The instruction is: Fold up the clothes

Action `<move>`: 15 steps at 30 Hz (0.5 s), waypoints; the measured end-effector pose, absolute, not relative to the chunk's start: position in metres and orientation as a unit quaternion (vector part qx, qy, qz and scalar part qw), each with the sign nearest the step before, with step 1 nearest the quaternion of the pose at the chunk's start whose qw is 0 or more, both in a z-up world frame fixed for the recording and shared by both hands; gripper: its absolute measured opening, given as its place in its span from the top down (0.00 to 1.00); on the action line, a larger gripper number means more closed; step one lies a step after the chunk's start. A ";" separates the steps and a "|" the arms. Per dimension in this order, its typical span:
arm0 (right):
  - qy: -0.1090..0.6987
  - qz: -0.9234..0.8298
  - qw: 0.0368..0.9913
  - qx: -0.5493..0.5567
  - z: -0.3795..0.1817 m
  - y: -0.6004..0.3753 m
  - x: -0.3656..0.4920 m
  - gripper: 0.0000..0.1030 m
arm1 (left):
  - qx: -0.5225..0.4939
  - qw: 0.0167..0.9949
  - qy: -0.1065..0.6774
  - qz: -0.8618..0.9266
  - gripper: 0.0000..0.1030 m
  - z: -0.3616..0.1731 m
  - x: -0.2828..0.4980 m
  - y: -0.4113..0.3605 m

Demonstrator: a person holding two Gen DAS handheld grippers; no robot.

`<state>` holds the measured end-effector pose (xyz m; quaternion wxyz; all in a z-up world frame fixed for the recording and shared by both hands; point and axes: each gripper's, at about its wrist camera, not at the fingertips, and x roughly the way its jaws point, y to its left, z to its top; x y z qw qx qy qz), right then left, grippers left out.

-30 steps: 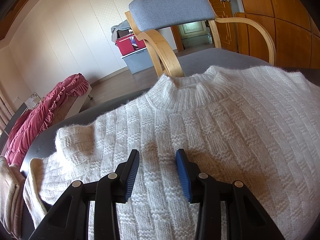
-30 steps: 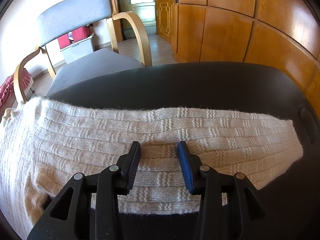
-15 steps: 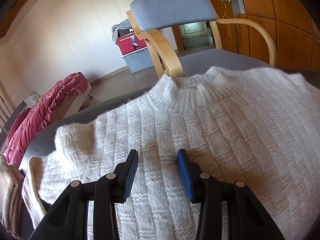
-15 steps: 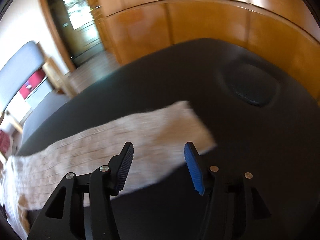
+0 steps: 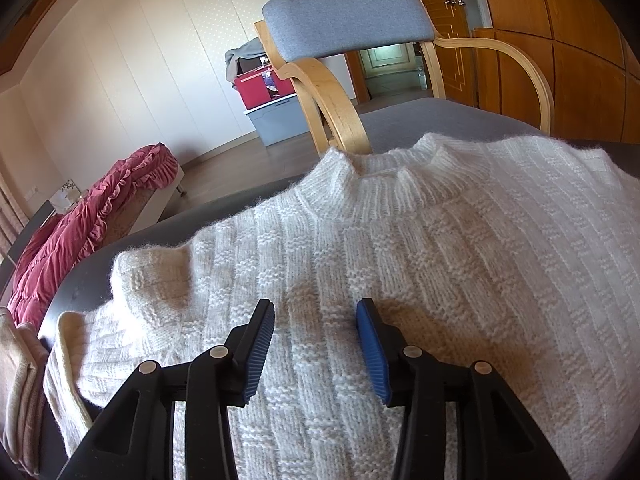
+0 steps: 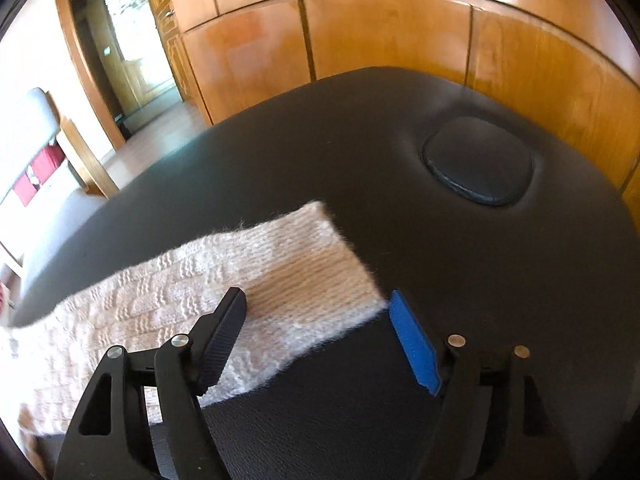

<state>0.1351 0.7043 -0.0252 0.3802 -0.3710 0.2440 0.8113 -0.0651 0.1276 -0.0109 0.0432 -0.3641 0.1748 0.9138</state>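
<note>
- Left view: I see a cream sweater (image 5: 420, 240), fluffy, knitted in a blocky basket-weave with a ribbed neck, spread flat on the black padded desk (image 5: 84, 280). My left tongs (image 5: 316, 340) point down over its chest, opening, nothing pinched between the blue ribbed pads; whether the tips touch the wool I cannot tell.
- Beyond stand a bentwood chair (image 5: 344, 20) with grey cushions, a red blanket (image 5: 80, 232) on a low bench, and storage boxes (image 5: 276, 116) against a pale wall.
- Right view: the sweater's sleeve (image 6: 224, 280) lies across the leathery desk (image 6: 360, 140), its ribbed cuff under my right tongs (image 6: 316, 328), which are tilted, spreading and gripping nothing. A round dimple (image 6: 478, 160) dents the desk; wooden panels (image 6: 384, 40) stand behind.
</note>
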 end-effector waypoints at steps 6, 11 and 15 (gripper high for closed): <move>0.232 0.823 0.363 -0.371 -0.023 0.716 0.129 0.74 | -0.365 0.041 0.173 0.914 0.56 -0.010 -0.065 0.127; 0.188 0.825 0.385 -0.368 -0.021 0.717 0.126 0.80 | -0.361 0.020 0.191 0.913 0.56 -0.010 -0.060 0.135; 0.173 0.804 0.425 -0.379 -0.023 0.731 0.125 0.87 | -0.350 0.007 0.223 0.910 0.56 -0.012 -0.056 0.145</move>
